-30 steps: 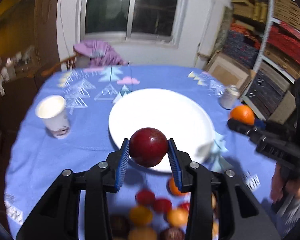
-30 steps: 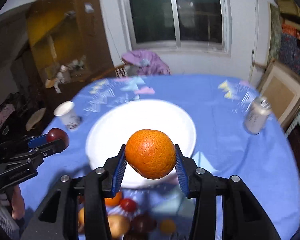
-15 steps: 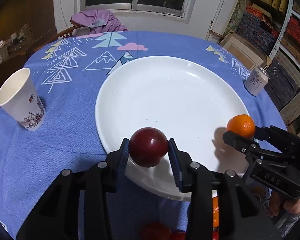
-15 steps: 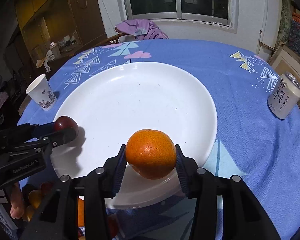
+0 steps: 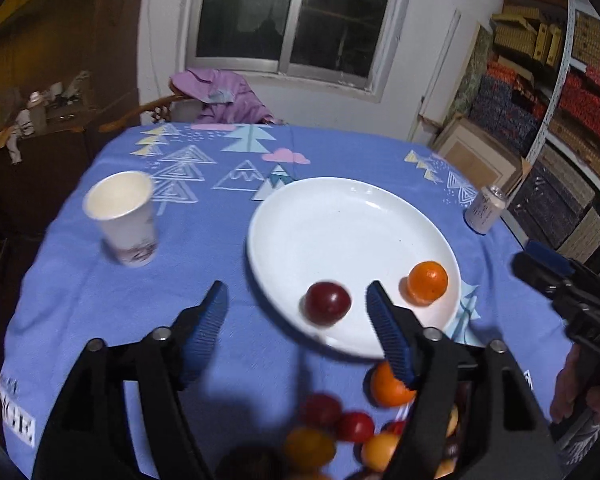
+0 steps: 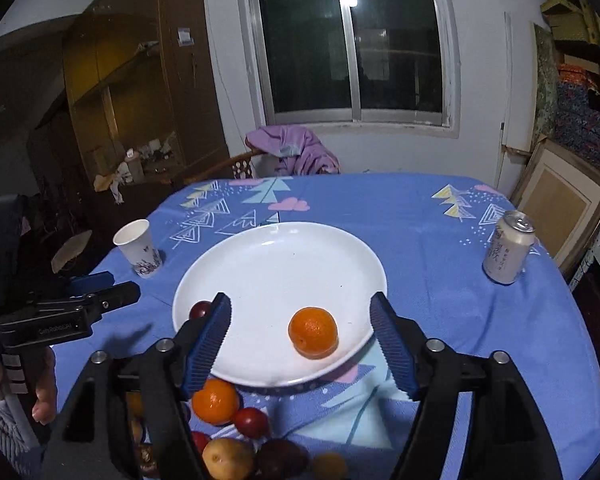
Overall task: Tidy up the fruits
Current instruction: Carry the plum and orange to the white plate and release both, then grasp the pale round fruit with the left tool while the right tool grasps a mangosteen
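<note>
A dark red plum (image 5: 326, 302) and an orange mandarin (image 5: 427, 282) lie on the near part of the white plate (image 5: 340, 216). My left gripper (image 5: 296, 312) hangs over the plate's near left rim, its jaws opening, with nothing pressed between the pads. My right gripper (image 6: 300, 322) hovers above the plate (image 6: 280, 256), jaws opening too; the mandarin (image 6: 313, 332) rests on the plate beyond them, free of the pads. The plum (image 6: 200, 309) peeks out behind its left finger. Several loose fruits (image 6: 236, 432) lie piled on the cloth near the front edge.
A paper cup (image 5: 122, 218) stands left of the plate and a drink can (image 6: 507, 252) right of it on the blue tablecloth (image 5: 80, 296). A chair with a purple garment (image 6: 292, 152) stands behind the table. Stacked boxes (image 5: 540, 112) fill the right.
Both grippers let go: the plum and the mandarin now lie on the plate. Both grippers drew back and up from the plate with jaws wide apart.
</note>
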`<state>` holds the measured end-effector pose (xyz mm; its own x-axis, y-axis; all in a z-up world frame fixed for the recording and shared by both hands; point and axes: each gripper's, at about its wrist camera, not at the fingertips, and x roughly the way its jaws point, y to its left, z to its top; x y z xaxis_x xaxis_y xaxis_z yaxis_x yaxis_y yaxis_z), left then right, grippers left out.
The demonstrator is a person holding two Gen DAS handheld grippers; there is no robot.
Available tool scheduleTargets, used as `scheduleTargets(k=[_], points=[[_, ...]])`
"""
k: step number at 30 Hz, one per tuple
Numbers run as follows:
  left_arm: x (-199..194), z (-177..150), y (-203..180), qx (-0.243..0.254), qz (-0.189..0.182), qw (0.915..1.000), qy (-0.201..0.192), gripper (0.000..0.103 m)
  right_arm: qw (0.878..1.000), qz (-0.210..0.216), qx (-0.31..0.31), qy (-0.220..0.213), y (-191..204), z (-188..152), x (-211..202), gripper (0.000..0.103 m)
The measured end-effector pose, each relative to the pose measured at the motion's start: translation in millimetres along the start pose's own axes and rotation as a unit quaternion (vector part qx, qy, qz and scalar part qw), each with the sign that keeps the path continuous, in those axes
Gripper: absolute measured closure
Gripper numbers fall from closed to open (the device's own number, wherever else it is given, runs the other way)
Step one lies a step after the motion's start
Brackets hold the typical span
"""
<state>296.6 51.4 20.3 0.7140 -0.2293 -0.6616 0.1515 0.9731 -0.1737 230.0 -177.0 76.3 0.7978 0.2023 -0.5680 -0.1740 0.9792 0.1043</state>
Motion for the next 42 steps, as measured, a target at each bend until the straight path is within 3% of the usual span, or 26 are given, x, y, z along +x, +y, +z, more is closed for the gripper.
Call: scheduleTargets(k=[1, 4, 7, 10, 14, 17, 21, 23, 27, 31, 34, 37, 42], points=[[-14.0, -14.3, 6.4, -0.006, 0.009, 0.9999, -0.005, 0.022, 1.000, -0.006, 0.000, -0.016, 0.3, -12.3, -18.4, 0.019], [-37.7, -54.3, 17.4, -0.004, 0.035, 0.9993, -0.009, 0.021, 0.998, -0.019, -0.005, -0.054, -0.9, -48.3, -50.0, 0.010], [-52.9, -100.2, 22.1, 0.010, 0.064, 0.9979, -0.005, 0.021, 0.996, -0.053, -0.015, -0.068, -2.9, -81.2, -69.7, 0.009], [-65.1, -129.4, 19.2, 0.025, 0.079, 0.9965, -0.004, 0.021, 0.997, -0.035, 0.000, -0.074, -7.7, -101.4, -84.8, 0.008], [-67.9, -147.0, 9.4, 0.046, 0.079, 0.9958, 0.000, 0.021, 0.997, -0.021, 0.025, -0.064, -15.5, -115.4, -86.7, 0.007], [-53.9, -147.5, 9.1, 0.045, 0.077, 0.9957, 0.026, 0.021, 0.997, -0.010, 0.041, -0.057, -18.2, -116.5, -83.6, 0.007], [-46.4, -144.8, 20.9, 0.020, 0.079, 0.9957, 0.045, 0.021, 0.998, -0.009, 0.044, -0.052, -17.3, -118.2, -81.8, 0.007], [-47.8, -145.0, 36.1, -0.013, 0.077, 0.9956, 0.052, 0.013, 0.997, -0.008, 0.046, -0.053, -18.1, -118.3, -82.2, 0.007], [-62.2, -150.3, 56.3, -0.051, 0.089, 0.9940, 0.037, 0.013, 0.997, -0.006, 0.057, -0.051, -21.6, -117.9, -80.9, 0.007], [-63.2, -153.3, 43.9, -0.017, 0.077, 0.9963, 0.035, 0.018, 0.997, -0.003, 0.058, -0.042, -21.8, -119.2, -77.4, 0.007], [-55.6, -155.0, 27.9, 0.026, 0.058, 0.9964, 0.056, 0.033, 0.998, -0.005, 0.055, -0.043, -21.2, -119.7, -77.4, 0.007], [-51.7, -156.7, 30.1, 0.018, 0.047, 0.9963, 0.070, 0.045, 0.997, -0.005, 0.058, -0.043, -21.4, -119.7, -77.1, 0.007], [-42.7, -156.3, 38.9, -0.007, 0.039, 0.9953, 0.089, 0.053, 0.998, -0.003, 0.056, -0.031, -19.8, -120.5, -72.7, 0.007]])
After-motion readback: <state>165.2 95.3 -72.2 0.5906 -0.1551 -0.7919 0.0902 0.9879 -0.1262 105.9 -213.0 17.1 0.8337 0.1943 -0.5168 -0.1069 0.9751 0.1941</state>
